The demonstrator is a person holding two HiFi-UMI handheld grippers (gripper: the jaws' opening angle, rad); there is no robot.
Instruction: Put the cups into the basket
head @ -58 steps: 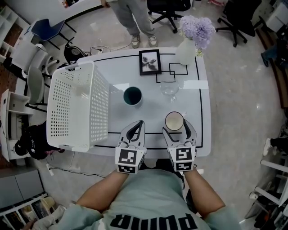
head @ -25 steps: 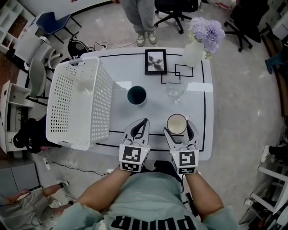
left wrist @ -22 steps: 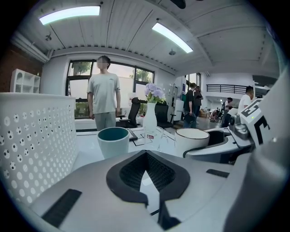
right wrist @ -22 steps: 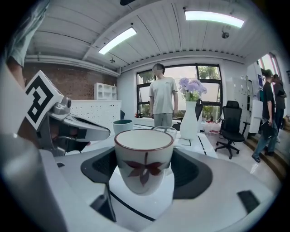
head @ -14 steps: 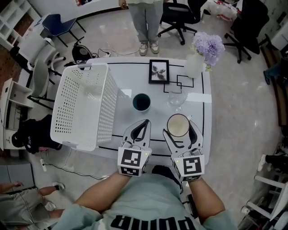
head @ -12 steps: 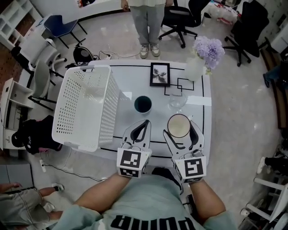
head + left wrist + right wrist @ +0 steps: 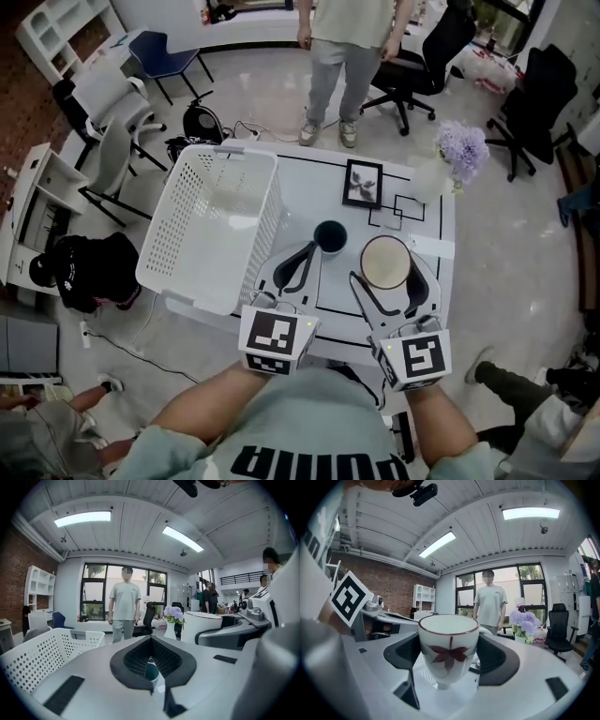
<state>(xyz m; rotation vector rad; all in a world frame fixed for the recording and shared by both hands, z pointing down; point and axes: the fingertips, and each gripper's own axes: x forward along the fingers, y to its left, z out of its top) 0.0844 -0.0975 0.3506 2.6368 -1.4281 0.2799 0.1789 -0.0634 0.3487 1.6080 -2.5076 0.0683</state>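
My right gripper is shut on a white cup with a red leaf motif, held upright in the air above the white table. The right gripper view has the jaws pressed on both sides of the cup. A dark teal cup stands on the table. My left gripper hovers just in front of it, shut and empty, and the teal cup shows through the slit between its jaws. The white perforated basket stands at the table's left end.
A framed picture and a vase of purple flowers stand at the table's far side. A person stands beyond the table. Office chairs and shelving surround it.
The right gripper has lifted the white cup off the table and carried it up and forward. The left gripper has risen too, staying shut, and its tips are now close to the teal cup.
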